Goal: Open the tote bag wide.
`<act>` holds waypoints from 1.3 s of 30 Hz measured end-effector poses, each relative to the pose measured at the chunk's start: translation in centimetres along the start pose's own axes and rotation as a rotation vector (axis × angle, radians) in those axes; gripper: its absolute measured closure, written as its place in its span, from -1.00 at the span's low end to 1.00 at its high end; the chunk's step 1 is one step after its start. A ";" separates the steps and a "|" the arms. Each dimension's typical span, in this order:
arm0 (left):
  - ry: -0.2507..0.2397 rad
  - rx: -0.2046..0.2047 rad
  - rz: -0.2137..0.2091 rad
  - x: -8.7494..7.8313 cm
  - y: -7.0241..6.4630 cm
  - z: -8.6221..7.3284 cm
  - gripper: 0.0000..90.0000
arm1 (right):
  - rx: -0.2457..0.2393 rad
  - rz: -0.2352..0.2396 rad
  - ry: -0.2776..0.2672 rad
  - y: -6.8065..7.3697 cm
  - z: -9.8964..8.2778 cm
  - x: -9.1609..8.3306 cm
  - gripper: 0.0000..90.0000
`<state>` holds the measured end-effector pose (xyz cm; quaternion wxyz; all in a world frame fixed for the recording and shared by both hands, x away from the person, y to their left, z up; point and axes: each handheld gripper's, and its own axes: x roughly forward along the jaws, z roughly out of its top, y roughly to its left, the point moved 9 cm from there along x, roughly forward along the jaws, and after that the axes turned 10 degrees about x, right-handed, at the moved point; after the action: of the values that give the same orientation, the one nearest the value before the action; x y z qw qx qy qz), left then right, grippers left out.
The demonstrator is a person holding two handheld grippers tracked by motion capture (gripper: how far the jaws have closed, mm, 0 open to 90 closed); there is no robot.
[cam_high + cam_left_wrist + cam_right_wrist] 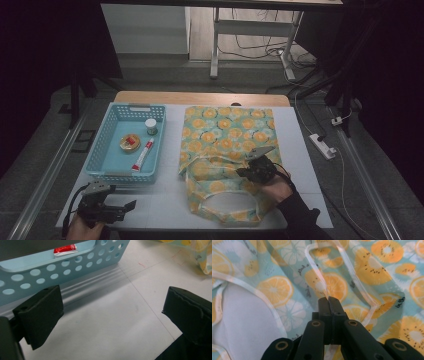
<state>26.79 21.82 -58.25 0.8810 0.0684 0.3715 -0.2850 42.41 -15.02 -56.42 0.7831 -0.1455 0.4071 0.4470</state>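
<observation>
The right gripper (328,300) has pinched shut on a white strap of the fruit-print bag (227,135), lying at three o'clock from the blue basket (102,150). Next I think it should lift gently, opening the bag, while the left gripper (127,206) waits wide open and empty.

From my station, the light-blue perforated plastic basket (62,267) runs off the top and left edges of the left gripper view, so I get just the red end of the red-and-white tube (65,250) inside it. In the high view, the label on the small white-lidded jar (151,126) in that basket is too small to read. The fruit-print fabric bag (367,272) spills past every edge of the right gripper view, and where the right gripper (328,300) has pinched its pale strap (322,285), the strap disappears between the closed pads.
</observation>
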 end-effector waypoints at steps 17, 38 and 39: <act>0.005 -0.009 -0.001 0.1 0.1 0.0 -0.93 | 0.033 0.050 -0.103 0.1 4.9 -1.7 0.99; -0.015 -0.018 0.036 -0.3 1.0 -0.1 -0.99 | -0.009 0.040 -0.129 0.3 10.7 -3.7 0.99; -0.015 -0.020 0.019 -0.3 1.0 -0.1 -0.99 | -0.007 0.039 -0.132 0.3 10.9 -3.7 0.99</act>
<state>27.08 22.78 -58.21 0.8871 0.0607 0.3670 -0.2734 46.72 -10.55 -46.68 0.7989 -0.1104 0.3558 0.4722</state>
